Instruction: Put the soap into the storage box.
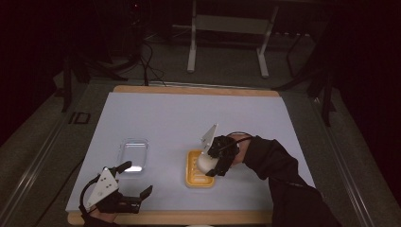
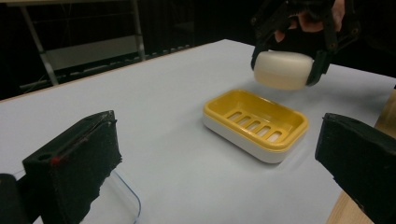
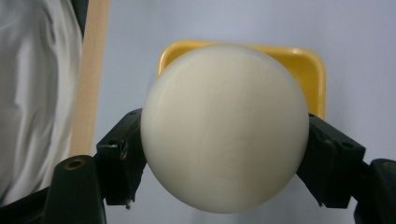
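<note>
A cream-white bar of soap (image 3: 224, 126) is clamped between the two black jaws of my right gripper (image 1: 212, 163), which is shut on it. The soap (image 2: 283, 70) hangs a little above the far end of a yellow soap dish (image 2: 256, 123) with a slotted floor and white base. In the high view the dish (image 1: 195, 176) lies right of the table's middle, with the soap (image 1: 206, 163) over its upper right part. My left gripper (image 1: 137, 178) rests near the front left edge, its jaws wide apart with nothing between them.
A clear plastic lid or tray (image 1: 133, 154) lies flat left of the dish, just beyond the left gripper. The pale blue mat (image 1: 189, 118) covers a wooden table (image 1: 194, 90). A metal stand (image 1: 227, 28) is on the floor behind.
</note>
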A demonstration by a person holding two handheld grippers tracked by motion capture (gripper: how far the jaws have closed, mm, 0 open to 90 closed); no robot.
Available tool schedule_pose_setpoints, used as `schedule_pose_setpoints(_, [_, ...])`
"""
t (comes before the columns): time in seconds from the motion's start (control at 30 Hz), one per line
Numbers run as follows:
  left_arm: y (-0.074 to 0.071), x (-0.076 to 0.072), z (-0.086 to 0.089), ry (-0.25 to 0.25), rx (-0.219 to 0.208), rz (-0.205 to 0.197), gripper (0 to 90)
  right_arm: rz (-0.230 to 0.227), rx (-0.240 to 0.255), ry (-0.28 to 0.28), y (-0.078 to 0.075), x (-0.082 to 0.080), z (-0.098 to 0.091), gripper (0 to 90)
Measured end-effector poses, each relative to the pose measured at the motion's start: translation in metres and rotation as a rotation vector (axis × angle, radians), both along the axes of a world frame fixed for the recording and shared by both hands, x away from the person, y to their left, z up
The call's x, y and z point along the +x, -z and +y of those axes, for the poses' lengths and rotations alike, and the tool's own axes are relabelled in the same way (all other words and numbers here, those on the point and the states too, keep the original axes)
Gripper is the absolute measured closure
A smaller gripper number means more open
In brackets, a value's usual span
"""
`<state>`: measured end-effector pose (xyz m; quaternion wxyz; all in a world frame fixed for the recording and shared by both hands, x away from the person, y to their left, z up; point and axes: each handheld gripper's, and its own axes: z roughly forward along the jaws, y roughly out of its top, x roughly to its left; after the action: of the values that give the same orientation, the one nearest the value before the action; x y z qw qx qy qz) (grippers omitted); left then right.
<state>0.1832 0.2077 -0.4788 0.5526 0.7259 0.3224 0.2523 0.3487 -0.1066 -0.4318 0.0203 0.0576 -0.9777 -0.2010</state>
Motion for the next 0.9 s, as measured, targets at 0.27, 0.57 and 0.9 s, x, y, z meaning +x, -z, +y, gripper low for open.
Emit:
schedule_pose_setpoints(0.27, [0.000, -0.001, 0.000, 0.004, 0.000, -0.001, 0.1, -0.029, 0.047, 0.037, 0.024, 0.004, 0.009, 25.2])
schedule_pose_setpoints(0.57, [0.000, -0.001, -0.001, 0.009, 0.004, -0.002, 0.1, -0.019, 0.061, 0.060, 0.051, 0.005, 0.013, 25.2])
schedule_pose_setpoints(0.9, [0.000, -0.001, -0.002, 0.014, 0.008, -0.002, 0.1, -0.019, 0.038, 0.077, 0.068, 0.004, 0.014, 25.0])
